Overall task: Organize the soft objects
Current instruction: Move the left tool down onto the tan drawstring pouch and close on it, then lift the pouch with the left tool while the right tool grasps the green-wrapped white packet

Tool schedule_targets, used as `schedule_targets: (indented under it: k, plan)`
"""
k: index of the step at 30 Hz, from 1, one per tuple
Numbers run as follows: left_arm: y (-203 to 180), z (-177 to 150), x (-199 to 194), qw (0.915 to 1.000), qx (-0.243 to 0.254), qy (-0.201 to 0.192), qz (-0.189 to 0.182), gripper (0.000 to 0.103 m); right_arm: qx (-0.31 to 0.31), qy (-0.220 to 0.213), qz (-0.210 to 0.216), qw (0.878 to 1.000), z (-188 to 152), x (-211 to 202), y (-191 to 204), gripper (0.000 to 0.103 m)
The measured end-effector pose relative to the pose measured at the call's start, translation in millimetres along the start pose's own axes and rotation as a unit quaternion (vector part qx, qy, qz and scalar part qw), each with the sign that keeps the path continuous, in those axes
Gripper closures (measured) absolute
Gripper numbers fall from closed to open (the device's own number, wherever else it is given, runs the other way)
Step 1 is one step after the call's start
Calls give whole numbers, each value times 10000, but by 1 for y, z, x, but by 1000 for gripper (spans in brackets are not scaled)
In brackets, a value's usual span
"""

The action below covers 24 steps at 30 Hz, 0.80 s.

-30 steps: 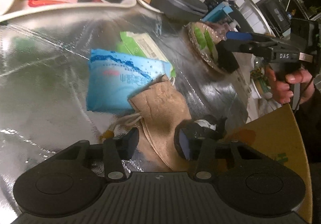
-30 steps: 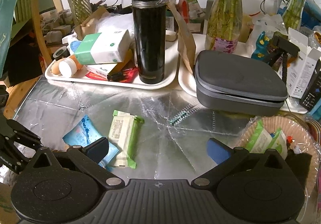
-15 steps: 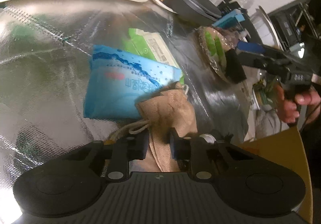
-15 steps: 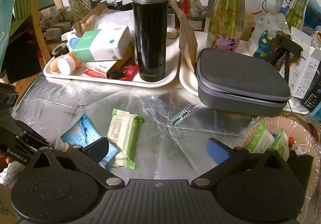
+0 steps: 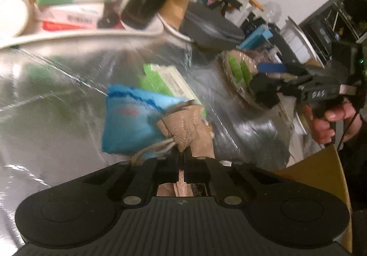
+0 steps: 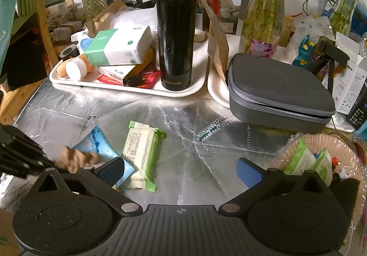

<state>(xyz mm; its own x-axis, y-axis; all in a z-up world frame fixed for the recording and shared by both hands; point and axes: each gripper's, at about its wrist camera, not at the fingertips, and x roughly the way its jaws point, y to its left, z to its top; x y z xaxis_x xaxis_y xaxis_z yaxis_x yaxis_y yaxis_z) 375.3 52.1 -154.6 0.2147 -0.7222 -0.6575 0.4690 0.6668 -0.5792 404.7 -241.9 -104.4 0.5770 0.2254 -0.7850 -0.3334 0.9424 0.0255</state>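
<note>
My left gripper [image 5: 182,152] is clamped tight on the tan drawstring pouch [image 5: 188,127], pads pinched together with the cloth squeezed between them and a fold of it showing down in the gap behind the jaws. The pouch bunches up ahead of my fingertips, its cord [image 5: 156,149] trailing to the left. Right beside it, partly under its edge, lies the blue tissue pack [image 5: 128,123] on the silver foil table cover [image 5: 57,107], and just past that the green-and-white wipes pack [image 5: 169,81].

Over to the right, my right gripper [image 6: 181,169] hangs with its jaws spread wide, blue pads well apart, nothing between them. From its camera the wipes pack sits just ahead of its left finger, with the tissue pack touching alongside. Beyond its right finger is the wrapped basket [image 6: 344,152], two green packs inside.

Farther back: a white tray [image 6: 183,91] with a black flask [image 6: 176,26] standing upright on it, and a grey zip case [image 6: 279,93] next to it.
</note>
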Motion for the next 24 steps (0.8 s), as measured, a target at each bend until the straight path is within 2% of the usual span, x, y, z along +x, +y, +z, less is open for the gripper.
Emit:
schedule_targets:
  k: [4,11,14,17,19,24]
  plan:
    - [-4,2,-20,9990,-11,-330,316,100,0,74,-14,10000,0,10,-1,0]
    - [-25,3,-54,9936,269,-872,664,100,7,184,123,9998,3,25,3,0]
    - [-34,2,-76,9896,349,-1261,601,100,-42,203,186,9996,4,28,7,0]
    - [-41,3,-90,9844,366,-1576,691,100,-110,203,245,9994,4,31,12,1]
    - [-46,2,-94,9801,418,-1720,894,100,-128,237,339,9991,5,36,13,1]
    - [-52,0,-96,9694,579,-1882,1463,100,-155,326,421,9985,6,52,16,13]
